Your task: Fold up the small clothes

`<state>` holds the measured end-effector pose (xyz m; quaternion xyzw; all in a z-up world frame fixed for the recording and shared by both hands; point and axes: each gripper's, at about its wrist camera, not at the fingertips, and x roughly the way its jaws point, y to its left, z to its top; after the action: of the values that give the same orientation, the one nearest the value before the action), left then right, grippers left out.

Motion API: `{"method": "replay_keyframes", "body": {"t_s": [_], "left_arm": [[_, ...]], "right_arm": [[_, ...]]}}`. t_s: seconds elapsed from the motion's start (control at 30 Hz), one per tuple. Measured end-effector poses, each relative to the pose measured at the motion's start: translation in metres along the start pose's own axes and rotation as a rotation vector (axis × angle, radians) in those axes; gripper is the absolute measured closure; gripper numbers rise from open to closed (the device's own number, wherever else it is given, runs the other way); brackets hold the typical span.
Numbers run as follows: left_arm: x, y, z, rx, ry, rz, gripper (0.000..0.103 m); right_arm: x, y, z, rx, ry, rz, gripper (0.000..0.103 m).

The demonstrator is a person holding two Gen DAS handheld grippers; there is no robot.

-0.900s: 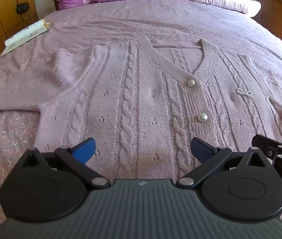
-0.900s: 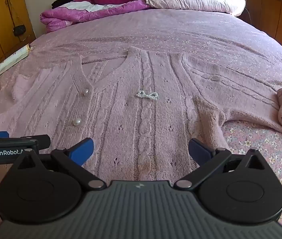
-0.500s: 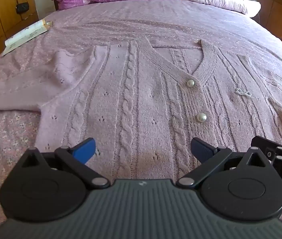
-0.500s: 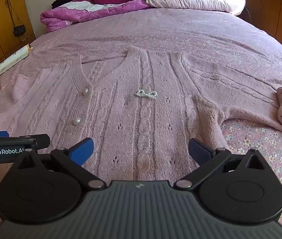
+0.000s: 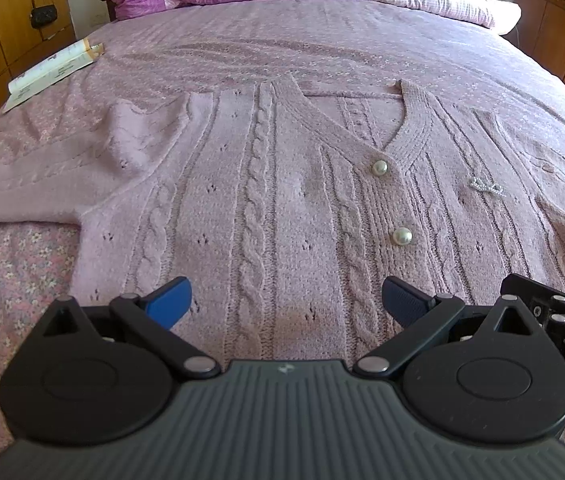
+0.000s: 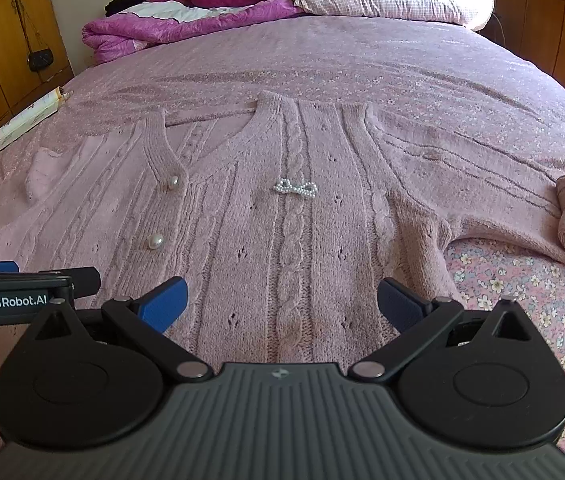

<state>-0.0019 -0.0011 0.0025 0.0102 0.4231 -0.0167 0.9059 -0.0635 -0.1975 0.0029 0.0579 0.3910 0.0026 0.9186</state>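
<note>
Nothing has moved appreciably: both the left hand-held gripper point(image 5: 286, 300) and right hand-held gripper point(image 6: 282, 300) hover wide open, empty, above the cardigan point(image 5: 266, 208) hem, spread flat on the bed point(image 6: 362, 60) for folding.

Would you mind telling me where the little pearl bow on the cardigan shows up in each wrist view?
Left wrist view: the pearl bow lies right of centre, to the right of the upper pearl button.
Right wrist view: the pearl bow lies near the middle, on a cable column, right of that button.
Shared landmark: the upper pearl button at the V-neck's base.
</note>
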Motion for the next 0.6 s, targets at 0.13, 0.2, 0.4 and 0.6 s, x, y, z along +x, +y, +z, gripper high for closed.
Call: {"method": "replay_keyframes", "body": {"t_s": [0.13, 0.2, 0.4, 0.6], "left_arm": [[0.0002, -0.0008, -0.0001, 0.006, 0.003, 0.005, 0.000], [0.0000, -0.0005, -0.0001, 0.005, 0.003, 0.003, 0.000], [-0.0013, -0.0006, 0.0000, 0.004, 0.000, 0.003, 0.000], [-0.0015, -0.0007, 0.0002, 0.002, 0.002, 0.005, 0.000]], "right_arm": [[-0.0001, -0.0002, 0.0000, 0.002, 0.002, 0.001, 0.000], [0.0000, 0.0007, 0.0001, 0.003, 0.003, 0.001, 0.000], [-0.0001, 0.0003, 0.0002, 0.003, 0.002, 0.002, 0.000], [-0.0003, 0.0002, 0.0002, 0.003, 0.002, 0.002, 0.000]]}}
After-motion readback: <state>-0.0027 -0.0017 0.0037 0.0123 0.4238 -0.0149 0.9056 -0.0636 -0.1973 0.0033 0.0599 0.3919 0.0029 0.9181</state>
